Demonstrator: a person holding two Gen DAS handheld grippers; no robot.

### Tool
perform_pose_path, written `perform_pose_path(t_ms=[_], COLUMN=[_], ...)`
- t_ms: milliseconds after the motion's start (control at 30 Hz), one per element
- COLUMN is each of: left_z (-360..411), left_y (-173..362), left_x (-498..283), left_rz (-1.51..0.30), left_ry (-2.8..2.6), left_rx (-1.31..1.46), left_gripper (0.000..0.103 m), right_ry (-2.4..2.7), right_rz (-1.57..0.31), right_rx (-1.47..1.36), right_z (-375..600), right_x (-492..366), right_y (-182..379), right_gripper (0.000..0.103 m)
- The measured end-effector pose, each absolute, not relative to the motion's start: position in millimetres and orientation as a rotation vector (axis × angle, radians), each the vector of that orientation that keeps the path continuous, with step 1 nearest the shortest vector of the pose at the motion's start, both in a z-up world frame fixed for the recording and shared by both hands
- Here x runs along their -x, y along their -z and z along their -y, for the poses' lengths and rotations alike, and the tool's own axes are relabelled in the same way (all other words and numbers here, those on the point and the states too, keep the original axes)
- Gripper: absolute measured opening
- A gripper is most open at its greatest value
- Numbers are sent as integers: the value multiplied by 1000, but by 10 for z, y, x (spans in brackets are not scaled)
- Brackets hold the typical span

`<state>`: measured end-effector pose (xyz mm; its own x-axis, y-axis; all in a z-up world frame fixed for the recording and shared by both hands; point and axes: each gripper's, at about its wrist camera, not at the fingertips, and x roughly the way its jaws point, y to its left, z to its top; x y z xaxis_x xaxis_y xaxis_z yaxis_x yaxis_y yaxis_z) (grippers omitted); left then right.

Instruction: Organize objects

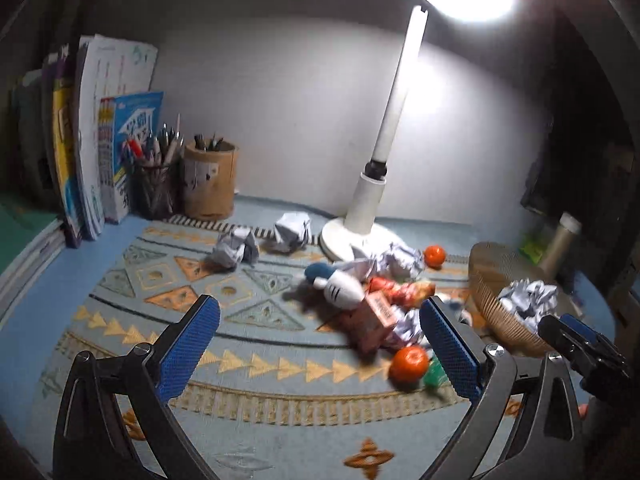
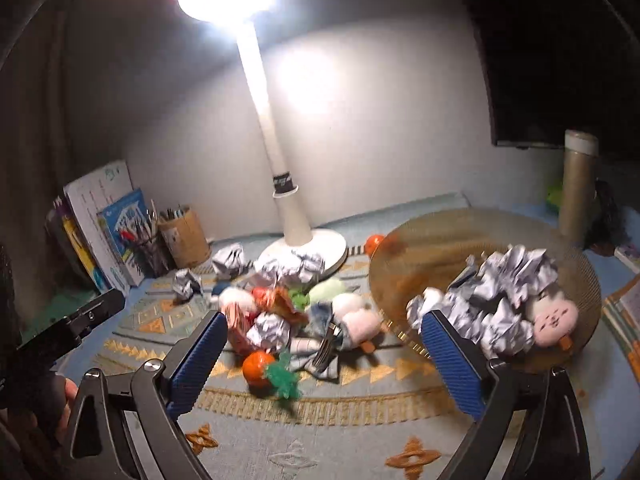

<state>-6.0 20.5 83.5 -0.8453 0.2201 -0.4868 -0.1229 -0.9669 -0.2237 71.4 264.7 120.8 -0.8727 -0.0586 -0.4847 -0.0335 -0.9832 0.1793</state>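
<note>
The left gripper (image 1: 320,336) hangs above the patterned mat (image 1: 168,280) with its blue-padded jaws spread wide and nothing between them. The right gripper (image 2: 324,352) is likewise released, jaws wide apart and empty, poised over the clutter.

That clutter sits in a loose heap near the middle of the mat, in front of the base of the white desk lamp (image 1: 360,216). It holds a white and blue plush toy (image 1: 340,286), a reddish carton (image 1: 370,320), a shiny red snack packet (image 1: 400,290) and several crumpled paper balls. An orange (image 1: 409,363) lies at the heap's near edge, touching a green spiky toy (image 2: 285,380). A second orange (image 1: 434,255) rests farther back, just beside the lamp base. Two more paper balls (image 1: 236,247) lie apart from the heap, towards the mat's far left edge.

At the mat's right edge a woven basket (image 2: 420,240) holds crumpled paper (image 2: 516,276) and a pink plush face (image 2: 554,318). Behind the basket a tall beige cylinder with a white cap (image 2: 578,188) stands upright.

In the far left corner of the desk, books (image 1: 120,152) stand on edge, with a dark mesh pen cup (image 1: 154,190) and a tan pen holder (image 1: 210,184) just beside them.
</note>
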Motion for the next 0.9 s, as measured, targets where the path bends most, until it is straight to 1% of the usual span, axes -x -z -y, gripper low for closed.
perform_pose_path(t_ms=[67, 133, 167, 300, 567, 700, 900], left_z=[-132, -108, -110, -118, 108, 234, 237], left_y=[-609, -436, -373, -322, -214, -94, -84], left_x=[131, 183, 226, 238, 309, 392, 397], left_rz=[373, 460, 483, 467, 677, 827, 832], left_ry=[-2773, -2707, -2687, -2708, -2593, -2505, -2549], left_rx=[832, 851, 901, 938, 982, 1044, 1071], left_gripper=[100, 100, 100, 100, 100, 100, 100], right_ry=[2959, 2974, 2970, 2950, 2946, 2937, 2914], right_rz=[215, 122, 108, 110, 114, 128, 145], right_rx=[-823, -858, -886, -968, -923, -929, -945], right_z=[-2461, -2335, -2312, -2320, -2311, -2296, -2289], right_x=[-625, -533, -499, -408, -455, -464, -455], right_y=[-982, -857, -804, -689, -720, -727, -743], right_gripper=[97, 97, 97, 97, 97, 97, 97])
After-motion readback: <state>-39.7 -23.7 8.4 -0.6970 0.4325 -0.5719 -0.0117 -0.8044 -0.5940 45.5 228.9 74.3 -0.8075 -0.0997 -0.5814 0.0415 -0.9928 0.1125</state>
